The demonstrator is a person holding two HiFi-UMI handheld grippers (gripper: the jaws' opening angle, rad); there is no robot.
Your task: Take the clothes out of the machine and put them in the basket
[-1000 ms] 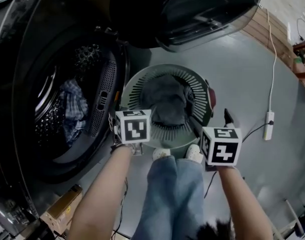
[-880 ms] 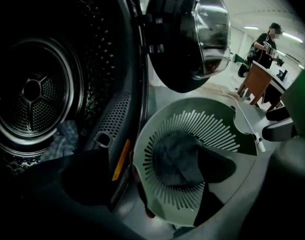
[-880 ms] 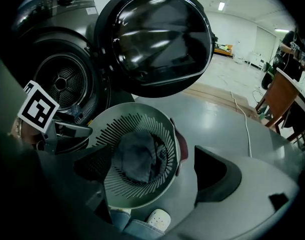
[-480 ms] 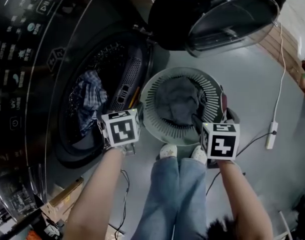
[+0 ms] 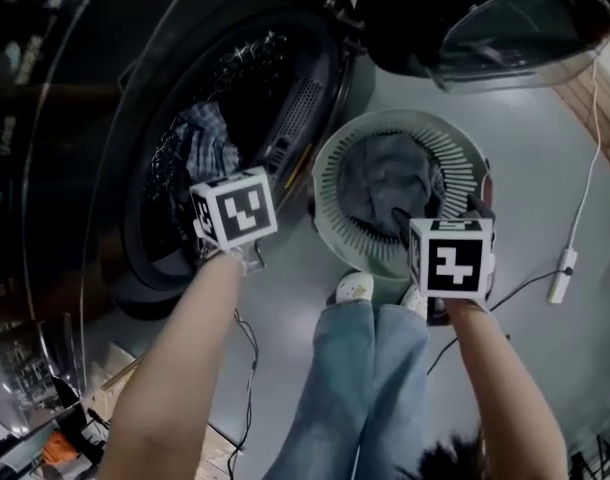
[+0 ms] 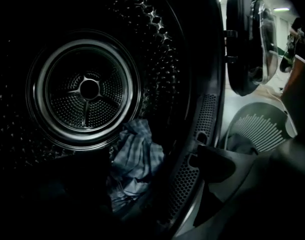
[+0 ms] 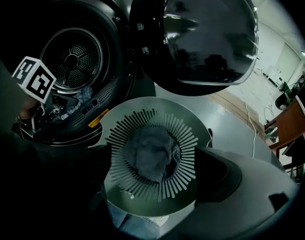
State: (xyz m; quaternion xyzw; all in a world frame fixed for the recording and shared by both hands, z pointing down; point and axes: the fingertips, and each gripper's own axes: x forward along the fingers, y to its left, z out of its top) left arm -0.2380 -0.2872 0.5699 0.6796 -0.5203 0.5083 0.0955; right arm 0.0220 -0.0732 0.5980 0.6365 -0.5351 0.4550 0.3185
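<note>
Looking into the machine through the left gripper view, I count this job as roughly half done. One grey garment [image 5: 383, 176] lies bunched in the bottom of the round slotted basket [image 5: 330, 183], which sits on the floor at the centre right of the head view, just beside the machine's mouth. One checked cloth [image 6: 135, 156] is left to fetch. It lies at the bottom of the drum [image 6: 87, 91], lower centre of the frame, close behind the front lip.

That cloth is a crumpled heap, so it has no true heading. Its longer run goes top to bottom in the frame, with the upper end leaning a little right.

My left gripper [image 6: 155, 159] has its fingers apart with nothing between them, aimed at the cloth from the opening. My right gripper [image 7: 147, 179] hangs over the basket, fingers likewise spread and empty. The door [image 5: 485, 18] stands swung wide at the upper right.
</note>
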